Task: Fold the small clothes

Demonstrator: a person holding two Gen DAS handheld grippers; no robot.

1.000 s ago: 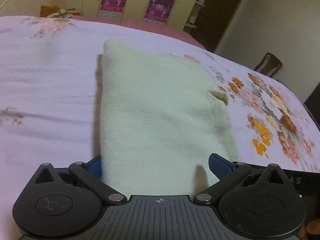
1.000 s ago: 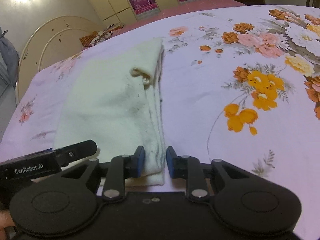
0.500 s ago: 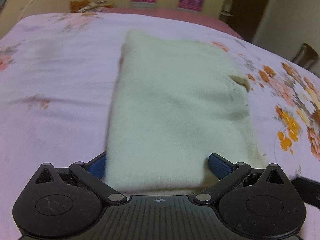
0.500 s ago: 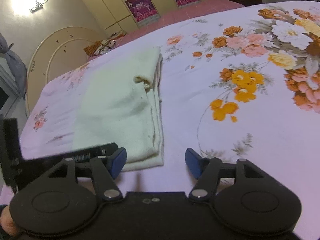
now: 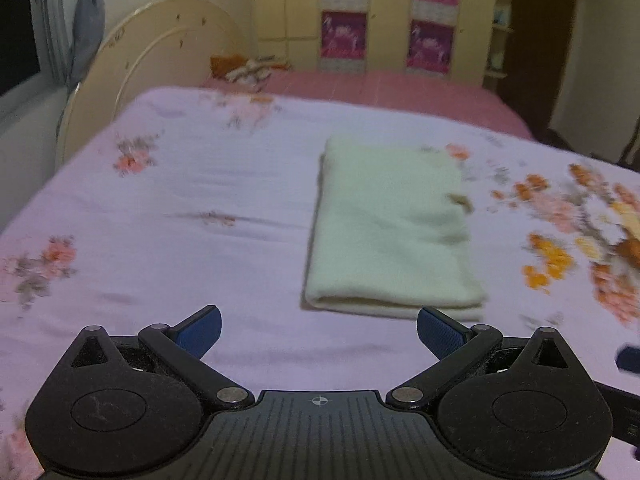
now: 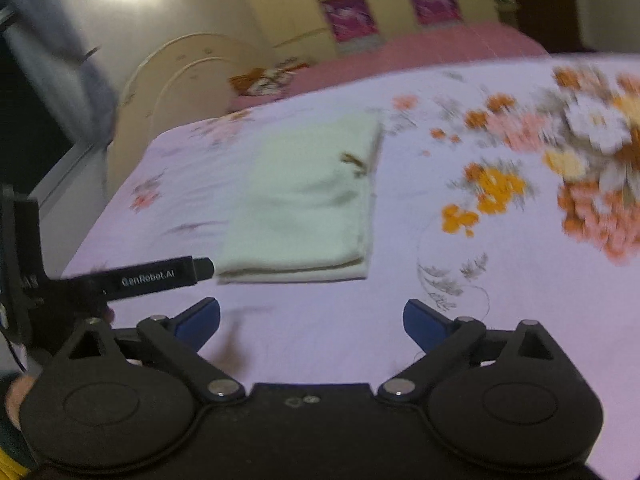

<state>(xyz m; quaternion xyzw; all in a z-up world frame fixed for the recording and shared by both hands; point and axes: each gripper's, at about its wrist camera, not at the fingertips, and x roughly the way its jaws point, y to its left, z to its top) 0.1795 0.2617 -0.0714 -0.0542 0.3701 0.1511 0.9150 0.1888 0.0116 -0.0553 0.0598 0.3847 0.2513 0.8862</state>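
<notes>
Your cloth [image 5: 390, 232] lies flat on the bed [image 5: 208, 208], folded into a neat cream rectangle with its long side running away from you. In the left wrist view it sits ahead and a little to the right of the left gripper [image 5: 318, 332]; in the right wrist view it sits ahead and to the left of the right gripper [image 6: 312, 320]. Neither touches it.

Your left jaws stand wide apart with only bedsheet between them. Your right jaws are opening, almost as wide as they go, and nothing is between them either.

Expect the cloth to be light, soft and limp, a knit or terry by the look of it. It will sag and unfold if you lift it by one layer, and it will drag on the sheet rather than slide. It is not fragile, so a firm pinch does no harm.

If you want another fold, take the near edge [image 6: 292, 274], where the stacked layers show, one gripper near each near corner, and pinch through every layer at once. The right-hand long side shows loose layered edges and a small brownish tag or hole [image 6: 354, 162], so grip clear of that. The left-hand long side looks like the closed fold and should hold together better when you move it.
</notes>
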